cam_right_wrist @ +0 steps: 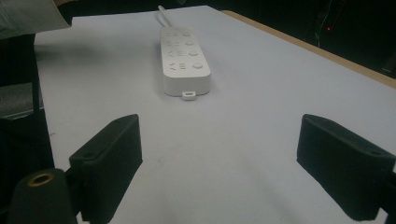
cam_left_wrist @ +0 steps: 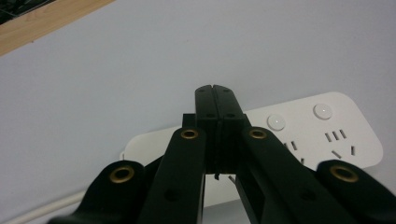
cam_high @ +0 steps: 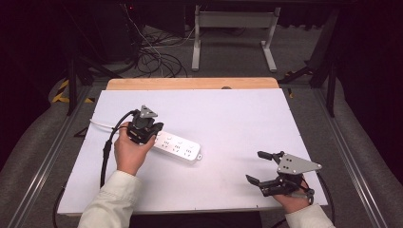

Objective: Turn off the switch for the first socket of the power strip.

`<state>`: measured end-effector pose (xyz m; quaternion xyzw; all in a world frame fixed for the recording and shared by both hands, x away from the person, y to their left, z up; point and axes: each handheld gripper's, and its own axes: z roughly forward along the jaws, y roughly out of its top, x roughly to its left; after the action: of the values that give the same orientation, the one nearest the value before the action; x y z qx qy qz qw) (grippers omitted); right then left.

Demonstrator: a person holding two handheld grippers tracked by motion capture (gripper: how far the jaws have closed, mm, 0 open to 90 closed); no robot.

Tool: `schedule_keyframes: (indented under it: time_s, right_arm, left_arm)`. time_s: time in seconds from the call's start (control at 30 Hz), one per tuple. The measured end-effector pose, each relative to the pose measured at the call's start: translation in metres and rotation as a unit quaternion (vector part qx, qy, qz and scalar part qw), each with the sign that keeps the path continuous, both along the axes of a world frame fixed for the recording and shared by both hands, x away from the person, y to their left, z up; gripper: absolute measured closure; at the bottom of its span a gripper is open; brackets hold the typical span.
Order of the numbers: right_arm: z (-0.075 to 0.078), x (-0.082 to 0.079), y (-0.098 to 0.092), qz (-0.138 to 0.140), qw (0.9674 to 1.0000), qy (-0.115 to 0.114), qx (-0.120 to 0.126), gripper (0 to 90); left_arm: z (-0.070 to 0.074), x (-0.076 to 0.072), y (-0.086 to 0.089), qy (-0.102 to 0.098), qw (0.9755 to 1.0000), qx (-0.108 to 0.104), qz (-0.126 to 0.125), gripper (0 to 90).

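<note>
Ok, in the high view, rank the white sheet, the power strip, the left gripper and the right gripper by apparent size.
1. White sheet, by far the largest.
2. Right gripper, jaws spread wide, though it sits nearer the camera.
3. Power strip, partly hidden by the left gripper.
4. Left gripper, close in size to the strip, so this ranking is unsure.

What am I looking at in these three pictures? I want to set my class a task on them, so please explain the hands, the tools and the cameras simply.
A person sits at a table covered by a white sheet and holds a two-jaw gripping tool in each hand. The high view looks down from above; the other two pictures come from a camera riding on each tool. A white power strip lies flat on the sheet. The left gripper is above its cord end, jaws shut on nothing. The right gripper rests near the table's front edge, jaws open and empty, pointing towards the strip.
</note>
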<state>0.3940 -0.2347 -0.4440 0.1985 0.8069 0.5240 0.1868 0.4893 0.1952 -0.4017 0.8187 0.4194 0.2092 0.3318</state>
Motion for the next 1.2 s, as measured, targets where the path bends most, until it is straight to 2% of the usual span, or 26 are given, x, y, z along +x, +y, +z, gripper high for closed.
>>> schedule_keyframes:
  time_s: [0.07,0.1,0.17,0.2,0.23,0.27,0.33,0.37,0.53,0.57,0.7,0.87,1.0,1.07,1.2]
  right_arm:
    - [0.0,0.0,0.002,0.002,1.0,-0.002,-0.004,14.1]
    - [0.0,0.0,0.002,0.003,1.0,-0.004,-0.005,14.1]
    - [0.0,-0.001,0.001,0.001,1.0,-0.002,-0.002,14.1]
    - [0.0,0.0,0.0,0.001,1.0,-0.004,-0.001,14.1]
    - [0.0,0.0,0.0,0.001,1.0,-0.004,-0.001,14.1]
    - [0.0,0.0,-0.001,-0.001,1.0,-0.002,-0.001,14.1]
    - [0.0,-0.001,0.0,0.001,1.0,-0.001,0.001,14.1]
    - [0.0,-0.001,0.001,0.001,1.0,-0.002,-0.001,14.1]
    - [0.001,-0.002,0.0,0.0,1.0,-0.003,0.0,14.1]
    - [0.0,-0.001,0.0,0.0,1.0,-0.004,0.0,14.1]
    - [0.0,-0.001,0.0,0.0,1.0,-0.004,0.0,14.1]
    - [0.001,-0.001,0.0,0.0,1.0,-0.005,-0.001,14.1]
    - [0.001,-0.002,0.001,-0.001,1.0,-0.004,-0.001,14.1]
    - [0.001,-0.002,0.0,0.0,1.0,-0.004,-0.001,14.1]
    - [0.001,-0.002,0.0,-0.001,1.0,-0.005,0.001,14.0]
  left_arm:
    - [0.002,-0.001,-0.001,-0.003,1.0,-0.001,-0.006,89.9]
    - [0.005,-0.003,-0.001,-0.005,0.9999,-0.012,-0.011,89.7]
    - [0.007,-0.004,-0.001,-0.008,0.9996,-0.019,-0.017,77.8]
    - [0.011,-0.008,-0.002,-0.009,0.9993,-0.025,-0.028,77.0]
    - [0.011,-0.008,-0.002,-0.009,0.9993,-0.025,-0.028,74.9]
    - [0.016,-0.012,-0.001,-0.019,0.9985,-0.031,-0.041,72.5]
    - [0.018,-0.015,-0.001,-0.021,0.9981,-0.036,-0.046,67.1]
    - [0.021,-0.019,-0.001,-0.026,0.9971,-0.045,-0.056,64.4]
    - [0.027,-0.029,0.003,-0.037,0.9952,-0.064,-0.065,56.0]
    - [0.029,-0.031,0.004,-0.043,0.995,-0.062,-0.066,48.7]
    - [0.034,-0.042,0.009,-0.054,0.9931,-0.074,-0.073,43.8]
    - [0.036,-0.056,0.017,-0.071,0.9913,-0.079,-0.078,38.4]
    - [0.037,-0.067,0.026,-0.095,0.9884,-0.094,-0.072,34.2]
    - [0.036,-0.072,0.031,-0.105,0.9872,-0.095,-0.074,32.9]
    - [0.031,-0.084,0.039,-0.118,0.9843,-0.106,-0.077,30.7]
